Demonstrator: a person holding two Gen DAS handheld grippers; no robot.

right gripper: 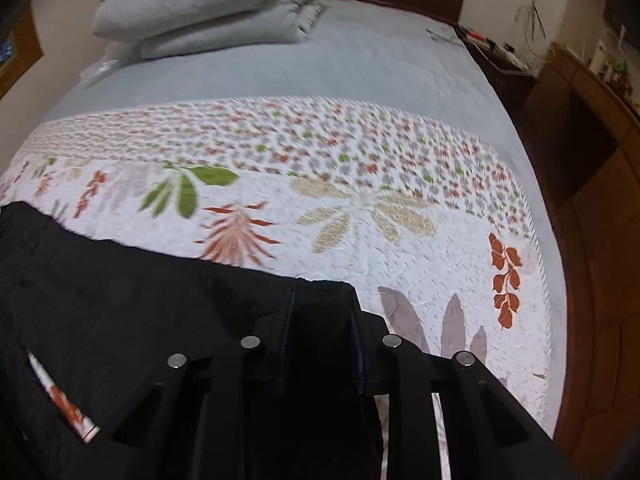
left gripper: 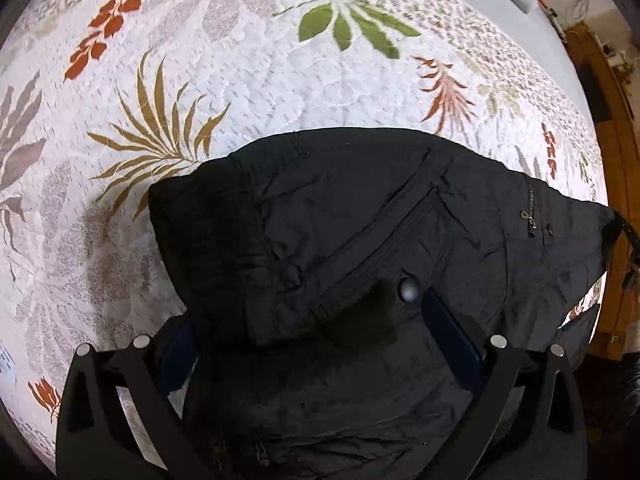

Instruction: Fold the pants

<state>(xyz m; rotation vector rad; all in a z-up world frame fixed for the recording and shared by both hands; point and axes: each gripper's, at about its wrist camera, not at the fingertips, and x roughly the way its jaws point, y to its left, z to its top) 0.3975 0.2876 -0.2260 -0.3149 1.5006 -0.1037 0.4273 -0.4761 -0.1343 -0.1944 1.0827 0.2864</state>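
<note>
The black pants (left gripper: 380, 220) lie on the floral quilt (left gripper: 248, 80), with a zipper and pocket seams on top. In the left wrist view my left gripper (left gripper: 312, 340) has its jaws wide apart, with a fold of the pants lying between the fingers. In the right wrist view my right gripper (right gripper: 320, 332) is closed on an edge of the black pants (right gripper: 140, 300), held at the quilt's near side. The fabric stretches from it to the left.
The quilt (right gripper: 360, 208) covers the near part of a bed with a grey sheet (right gripper: 320, 68). Folded grey bedding (right gripper: 208, 4) sits at the far left. A wooden headboard and cabinets (right gripper: 580, 128) stand to the right, past the bed edge.
</note>
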